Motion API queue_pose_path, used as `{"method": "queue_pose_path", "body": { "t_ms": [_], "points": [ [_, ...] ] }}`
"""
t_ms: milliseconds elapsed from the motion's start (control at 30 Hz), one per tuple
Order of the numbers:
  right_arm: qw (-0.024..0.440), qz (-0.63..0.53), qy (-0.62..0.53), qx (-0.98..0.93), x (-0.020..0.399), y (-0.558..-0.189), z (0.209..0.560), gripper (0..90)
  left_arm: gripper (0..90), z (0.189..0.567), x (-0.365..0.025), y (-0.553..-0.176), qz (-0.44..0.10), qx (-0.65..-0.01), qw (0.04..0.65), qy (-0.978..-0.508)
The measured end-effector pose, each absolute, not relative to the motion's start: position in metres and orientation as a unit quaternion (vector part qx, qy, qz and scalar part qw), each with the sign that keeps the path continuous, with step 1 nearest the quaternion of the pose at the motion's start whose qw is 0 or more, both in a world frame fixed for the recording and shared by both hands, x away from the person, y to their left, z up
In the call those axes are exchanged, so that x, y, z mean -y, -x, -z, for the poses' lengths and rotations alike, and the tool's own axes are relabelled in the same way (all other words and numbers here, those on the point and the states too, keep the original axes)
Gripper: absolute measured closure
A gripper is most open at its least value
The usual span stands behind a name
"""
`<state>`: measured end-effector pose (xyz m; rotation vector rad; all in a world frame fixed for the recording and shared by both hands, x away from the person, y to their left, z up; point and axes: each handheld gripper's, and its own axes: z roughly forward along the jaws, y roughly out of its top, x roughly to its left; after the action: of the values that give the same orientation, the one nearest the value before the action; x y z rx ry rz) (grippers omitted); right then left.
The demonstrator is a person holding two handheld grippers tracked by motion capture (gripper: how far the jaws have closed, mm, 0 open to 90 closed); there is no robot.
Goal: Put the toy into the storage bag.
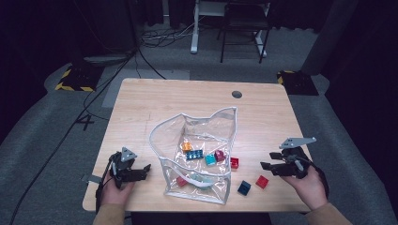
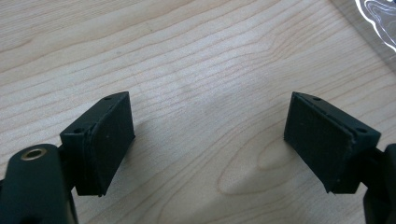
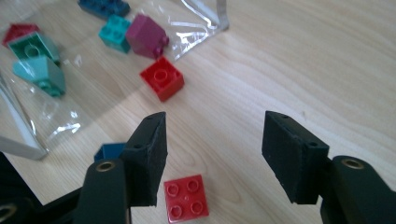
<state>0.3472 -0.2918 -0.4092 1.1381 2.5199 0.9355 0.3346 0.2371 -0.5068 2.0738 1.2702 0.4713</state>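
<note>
Jaws of both the right gripper (image 3: 212, 158) and left gripper (image 2: 210, 140) stand spread, empty; the next move likely calls for closing on the red brick (image 3: 187, 197) beside the clear bag (image 1: 220, 190).

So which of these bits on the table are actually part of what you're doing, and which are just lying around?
Part of the job:
- clear plastic bag, holding several bricks
- loose red brick, nearest the right gripper
- second red brick beside the bag
- dark blue brick
- left gripper, open over bare wood

Just lying about:
- cables on the floor
- chair behind the table
</note>
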Motion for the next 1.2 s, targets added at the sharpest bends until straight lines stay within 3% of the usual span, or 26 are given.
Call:
{"method": "queue_pose_path", "body": {
  "t_ms": [767, 900, 1200],
  "points": [
    [0.084, -0.269, -0.378, -0.882, 0.283, -0.33, 0.464, 46.0, 16.3, 0.507, -0.237, -0.335, -0.18, -0.485, 0.326, -0.792],
    [0.082, -0.258, -0.373, -0.888, 0.284, -0.33, 0.47, 56.1, 16.3, 0.507, -0.237, -0.335, -0.18, -0.485, 0.326, -0.791],
    [0.097, -0.271, -0.372, -0.883, 0.284, -0.329, 0.454, 59.3, 16.2, 0.507, -0.237, -0.335, -0.18, -0.485, 0.326, -0.791]
  ]
}}
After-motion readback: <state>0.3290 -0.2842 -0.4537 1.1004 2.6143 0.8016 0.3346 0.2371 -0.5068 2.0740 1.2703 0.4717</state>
